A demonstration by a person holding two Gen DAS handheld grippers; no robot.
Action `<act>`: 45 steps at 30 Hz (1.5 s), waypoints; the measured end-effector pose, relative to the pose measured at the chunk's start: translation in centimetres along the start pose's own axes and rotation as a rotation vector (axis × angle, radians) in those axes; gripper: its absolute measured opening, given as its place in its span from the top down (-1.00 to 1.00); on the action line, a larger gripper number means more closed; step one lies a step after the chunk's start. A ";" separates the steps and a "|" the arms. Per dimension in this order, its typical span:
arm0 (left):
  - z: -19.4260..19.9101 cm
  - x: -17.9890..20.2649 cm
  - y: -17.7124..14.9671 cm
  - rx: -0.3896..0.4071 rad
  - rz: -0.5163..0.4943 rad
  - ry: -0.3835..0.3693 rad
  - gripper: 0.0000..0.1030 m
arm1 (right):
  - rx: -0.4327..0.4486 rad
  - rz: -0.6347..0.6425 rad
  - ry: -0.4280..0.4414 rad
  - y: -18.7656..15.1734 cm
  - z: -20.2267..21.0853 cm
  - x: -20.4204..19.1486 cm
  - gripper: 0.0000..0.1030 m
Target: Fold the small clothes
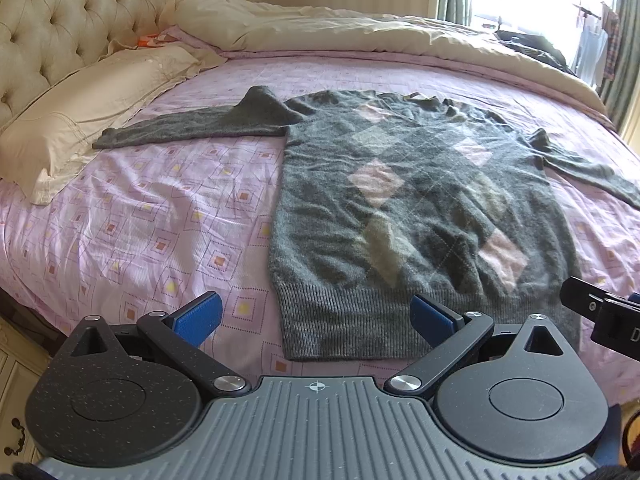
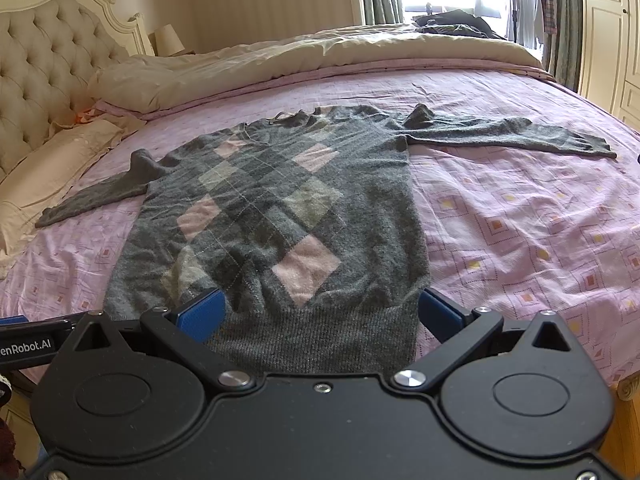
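Grey argyle sweater [image 1: 404, 208] lies flat, front up, on pink bedsheet [image 1: 160, 216], both sleeves spread out to the sides, hem twd the cameras. Left gripper [image 1: 316, 320] hovers above hem's left corner, jaws wide, empty. Right gripper [image 2: 320, 316] over hem's right part, jaws wide, nothing held. Pillow [image 1: 80, 108] near headboard.

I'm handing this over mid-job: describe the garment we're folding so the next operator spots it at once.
Start at the bed with the pink patterned sheet. Spread flat in its middle lies a grey sweater, both sleeves stretched out sideways and its ribbed hem nearest the open left gripper and right gripper. Unlike the cream pillow and duvet, it carries pink and pale diamonds down its front.
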State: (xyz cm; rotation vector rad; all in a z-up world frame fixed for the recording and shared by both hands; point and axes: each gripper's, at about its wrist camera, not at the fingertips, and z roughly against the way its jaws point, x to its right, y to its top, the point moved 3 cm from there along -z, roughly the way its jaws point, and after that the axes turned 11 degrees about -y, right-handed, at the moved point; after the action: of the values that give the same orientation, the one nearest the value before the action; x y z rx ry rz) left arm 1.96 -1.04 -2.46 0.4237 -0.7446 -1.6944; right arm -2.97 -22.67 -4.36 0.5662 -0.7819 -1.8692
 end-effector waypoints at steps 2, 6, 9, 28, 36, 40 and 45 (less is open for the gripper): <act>0.0 0.0 0.0 0.000 0.000 -0.001 -0.98 | 0.000 0.000 0.000 0.0 0.0 0.0 -0.99; 0.0 0.0 0.0 0.001 0.001 0.000 -0.98 | 0.000 -0.001 0.001 0.0 0.0 0.0 -0.99; 0.0 0.0 0.0 0.000 0.000 -0.001 -0.98 | 0.000 -0.001 0.001 0.0 0.0 0.0 -0.99; -0.4 0.0 0.7 -0.003 0.008 0.001 -0.98 | -0.023 -0.008 0.015 0.7 -0.9 -0.4 -0.99; -1.1 -0.6 1.6 -0.013 0.036 -0.005 -0.98 | -0.050 0.006 0.033 1.6 -2.1 -1.0 -0.99; -1.7 -0.9 1.9 -0.022 0.046 -0.016 -0.98 | -0.073 0.021 0.033 2.0 -3.1 -1.5 -0.99; -3.1 -1.5 2.5 -0.035 0.047 -0.016 -0.97 | -0.123 0.015 0.069 2.3 -5.1 -1.5 -0.98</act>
State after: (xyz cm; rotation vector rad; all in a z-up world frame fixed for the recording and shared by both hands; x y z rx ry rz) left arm 6.07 -0.71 -3.19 0.3663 -0.7307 -1.6662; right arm 2.47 -23.36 -6.07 0.5421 -0.6195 -1.8600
